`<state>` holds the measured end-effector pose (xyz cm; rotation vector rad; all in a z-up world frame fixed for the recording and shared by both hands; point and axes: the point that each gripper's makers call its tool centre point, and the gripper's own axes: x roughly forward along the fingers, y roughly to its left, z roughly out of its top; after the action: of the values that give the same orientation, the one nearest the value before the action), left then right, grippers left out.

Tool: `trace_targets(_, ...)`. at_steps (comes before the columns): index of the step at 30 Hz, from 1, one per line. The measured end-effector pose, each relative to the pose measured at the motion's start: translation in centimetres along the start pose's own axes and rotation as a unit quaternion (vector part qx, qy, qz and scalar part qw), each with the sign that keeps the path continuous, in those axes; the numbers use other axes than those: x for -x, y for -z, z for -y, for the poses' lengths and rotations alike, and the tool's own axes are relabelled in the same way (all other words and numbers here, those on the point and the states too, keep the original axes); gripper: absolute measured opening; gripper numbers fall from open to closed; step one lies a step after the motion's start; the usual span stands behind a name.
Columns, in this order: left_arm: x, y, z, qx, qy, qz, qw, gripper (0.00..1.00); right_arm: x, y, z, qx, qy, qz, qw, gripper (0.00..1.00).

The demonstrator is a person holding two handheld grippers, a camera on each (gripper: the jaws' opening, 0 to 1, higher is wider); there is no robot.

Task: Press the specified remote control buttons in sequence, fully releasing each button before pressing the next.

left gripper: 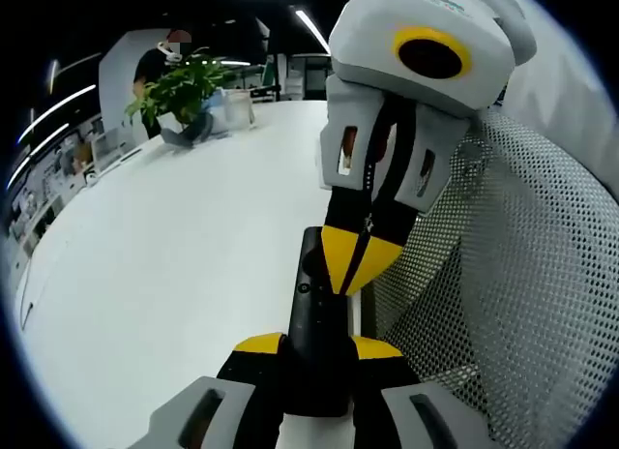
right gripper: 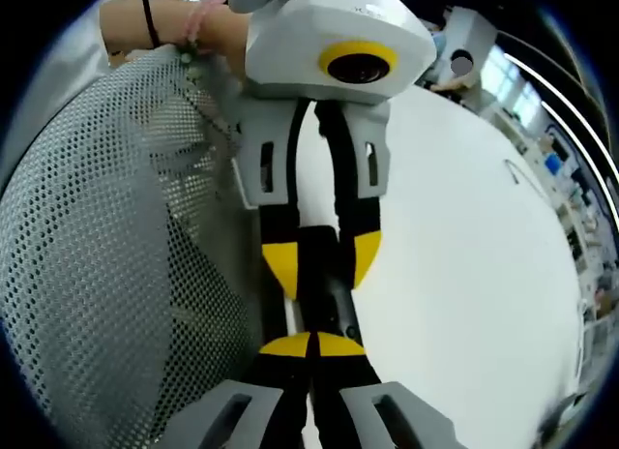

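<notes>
A slim black remote control is held off the white table, with my left gripper shut on its near end, yellow pads on both sides. My right gripper comes down from the upper right, jaws shut together, and its yellow tips rest on the remote's upper face beside a round button. In the right gripper view, my right gripper is shut with its tips against the remote. The left gripper reaches in from above, clamped on the remote's sides.
A grey mesh chair back stands close on the right, and appears again as the chair back. A potted plant and a person are at the table's far end. A person's wrist holds the left gripper.
</notes>
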<state>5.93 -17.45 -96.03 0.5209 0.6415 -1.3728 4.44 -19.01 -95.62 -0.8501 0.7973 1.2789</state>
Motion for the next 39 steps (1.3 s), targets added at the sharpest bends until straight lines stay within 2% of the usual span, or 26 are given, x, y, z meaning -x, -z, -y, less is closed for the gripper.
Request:
trace_targets(5,0.0,0.1,0.0,0.000,0.000,0.003,1.0000,0.25,0.1,0.0,0.0,-0.031,0.002,0.024,0.9992,0.00)
trace_targets(10,0.0,0.0,0.0,0.006,0.000,0.006,1.0000,0.25,0.4,0.0,0.2,-0.064,-0.003,0.033,0.9974,0.00)
trace_targets(15,-0.2,-0.2,0.1,0.005,0.002,0.008,1.0000,0.25,0.8,0.1,1.2,-0.053,0.025,0.028,0.9979,0.00)
trace_targets(19,-0.2,-0.2,0.1,0.004,0.003,0.008,1.0000,0.25,0.8,0.0,1.9,-0.069,0.023,0.035,0.9967,0.00)
trace_targets(22,-0.2,-0.1,0.1,0.004,0.003,0.008,1.0000,0.25,0.1,0.1,1.3,-0.059,0.005,0.026,0.9979,0.00)
trace_targets(23,-0.2,-0.1,0.1,0.004,0.003,0.008,1.0000,0.25,0.2,0.0,1.6,-0.050,0.016,0.026,0.9983,0.00)
trace_targets(31,-0.2,-0.1,0.1,0.004,0.003,0.009,0.9999,0.24,0.1,0.0,1.6,-0.068,-0.004,0.017,0.9975,0.00)
trace_targets(36,-0.2,0.0,0.1,0.004,0.003,0.009,1.0000,0.24,0.0,-0.1,1.5,-0.062,-0.007,0.001,0.9981,0.00)
trace_targets(39,-0.2,0.0,0.2,0.001,0.002,0.007,1.0000,0.24,-0.1,-0.1,1.5,-0.044,-0.005,-0.014,0.9989,0.00)
